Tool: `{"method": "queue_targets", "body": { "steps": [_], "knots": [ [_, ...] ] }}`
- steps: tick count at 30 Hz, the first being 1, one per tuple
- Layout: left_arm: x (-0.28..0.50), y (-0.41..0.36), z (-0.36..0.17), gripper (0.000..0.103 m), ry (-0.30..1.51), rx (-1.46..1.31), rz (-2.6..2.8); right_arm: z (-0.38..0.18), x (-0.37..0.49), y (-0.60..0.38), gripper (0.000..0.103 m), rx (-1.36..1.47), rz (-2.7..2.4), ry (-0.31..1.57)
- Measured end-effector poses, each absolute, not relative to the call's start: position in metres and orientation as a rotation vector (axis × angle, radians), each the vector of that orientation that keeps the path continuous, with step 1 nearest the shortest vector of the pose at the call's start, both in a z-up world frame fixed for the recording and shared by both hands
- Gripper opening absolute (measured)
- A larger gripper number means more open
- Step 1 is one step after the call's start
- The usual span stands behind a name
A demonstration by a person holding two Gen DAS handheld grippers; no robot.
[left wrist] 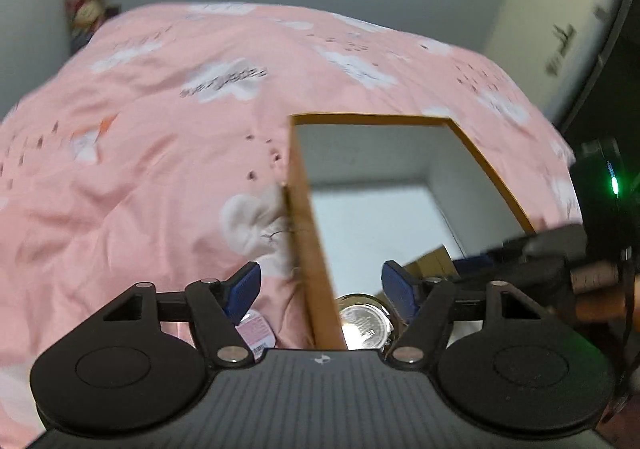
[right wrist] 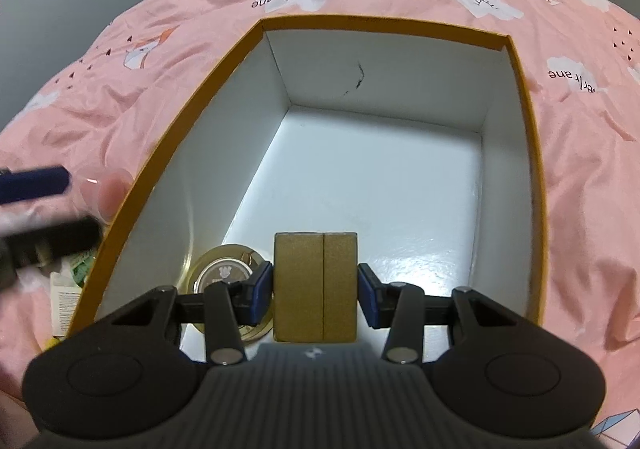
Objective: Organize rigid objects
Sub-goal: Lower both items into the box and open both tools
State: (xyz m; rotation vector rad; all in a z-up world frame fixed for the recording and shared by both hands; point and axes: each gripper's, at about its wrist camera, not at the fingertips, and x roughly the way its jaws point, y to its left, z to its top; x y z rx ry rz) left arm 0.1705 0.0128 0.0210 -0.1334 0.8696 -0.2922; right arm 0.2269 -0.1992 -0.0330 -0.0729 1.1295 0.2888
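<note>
An open cardboard box (right wrist: 384,23) with an orange rim and white inside lies on the bed. In its near left corner sits a round gold tin (right wrist: 228,277). My right gripper (right wrist: 316,289) is shut on a small gold box (right wrist: 316,269), held low over the near end of the white floor. My left gripper (left wrist: 322,285) is open and empty. It straddles the box's left wall (left wrist: 308,217) without touching it, with the tin (left wrist: 364,323) just below the right finger. In the right wrist view the left gripper (right wrist: 36,185) is a blur outside the box.
A pink quilt (left wrist: 160,169) with white clouds covers the bed all around the box. A small pink packet (left wrist: 256,333) lies on it by the left finger. More small packets (right wrist: 68,289) lie outside the box's left wall. The far half of the box floor (right wrist: 380,169) is bare.
</note>
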Motion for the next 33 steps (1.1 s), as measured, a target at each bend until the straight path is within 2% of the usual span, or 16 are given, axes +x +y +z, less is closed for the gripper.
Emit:
{"method": "queue_targets", "body": {
  "steps": [4,13,33],
  "knots": [
    [0.174,0.024,0.006,0.066,0.939,-0.246,-0.319,-0.04,0.228,-0.192,0.045,-0.092,0.276,1.133],
    [0.163,0.011,-0.014,0.043,0.985,-0.244,-0.396,-0.042,0.229,-0.174,0.045,-0.21,0.299,1.155],
    [0.147,-0.011,-0.007,0.041,1.015,-0.212,-0.414,-0.039,0.21,-0.195,0.045,-0.142,0.366,1.42]
  ]
}}
